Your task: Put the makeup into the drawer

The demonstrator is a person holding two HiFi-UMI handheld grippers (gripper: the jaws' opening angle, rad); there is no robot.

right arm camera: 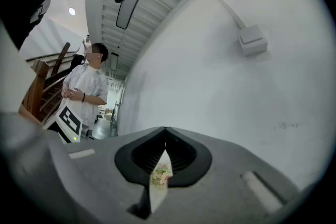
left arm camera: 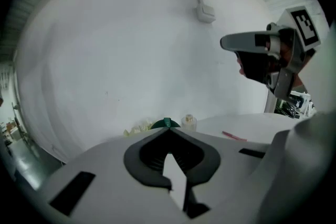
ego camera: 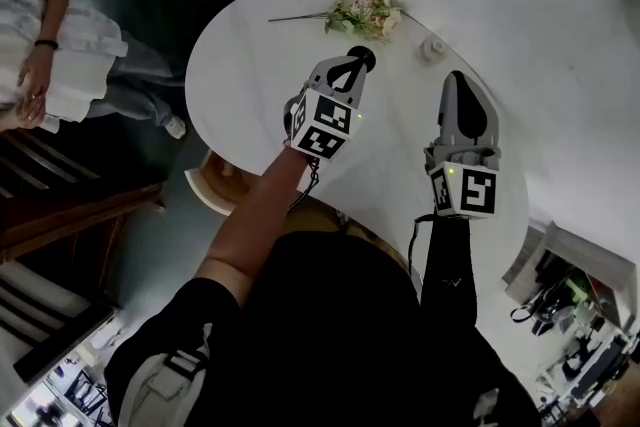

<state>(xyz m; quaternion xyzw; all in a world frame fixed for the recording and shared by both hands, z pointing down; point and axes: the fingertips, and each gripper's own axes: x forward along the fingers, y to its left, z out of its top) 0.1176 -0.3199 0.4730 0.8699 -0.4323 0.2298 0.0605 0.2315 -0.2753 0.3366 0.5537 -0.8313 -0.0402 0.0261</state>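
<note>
My left gripper (ego camera: 355, 65) hangs above the white round table (ego camera: 250, 45), shut on a small dark green makeup piece (ego camera: 364, 57). In the left gripper view only the green edge of that piece (left arm camera: 164, 123) shows past the tips of the left gripper (left arm camera: 167, 128). My right gripper (ego camera: 456, 75) hovers over the table's right side; in its own view the right gripper (right arm camera: 165, 129) has its jaws closed together with nothing between them. A thin pink stick (left arm camera: 233, 137) lies on the table. No drawer is in view.
A bunch of flowers (ego camera: 365, 12) and a small glass bottle (ego camera: 432, 48) sit at the table's far edge by the white wall. A person (ego camera: 40, 65) stands at the left beside wooden stairs (ego camera: 70, 205). A pale stool (ego camera: 210, 183) is under the table's near edge.
</note>
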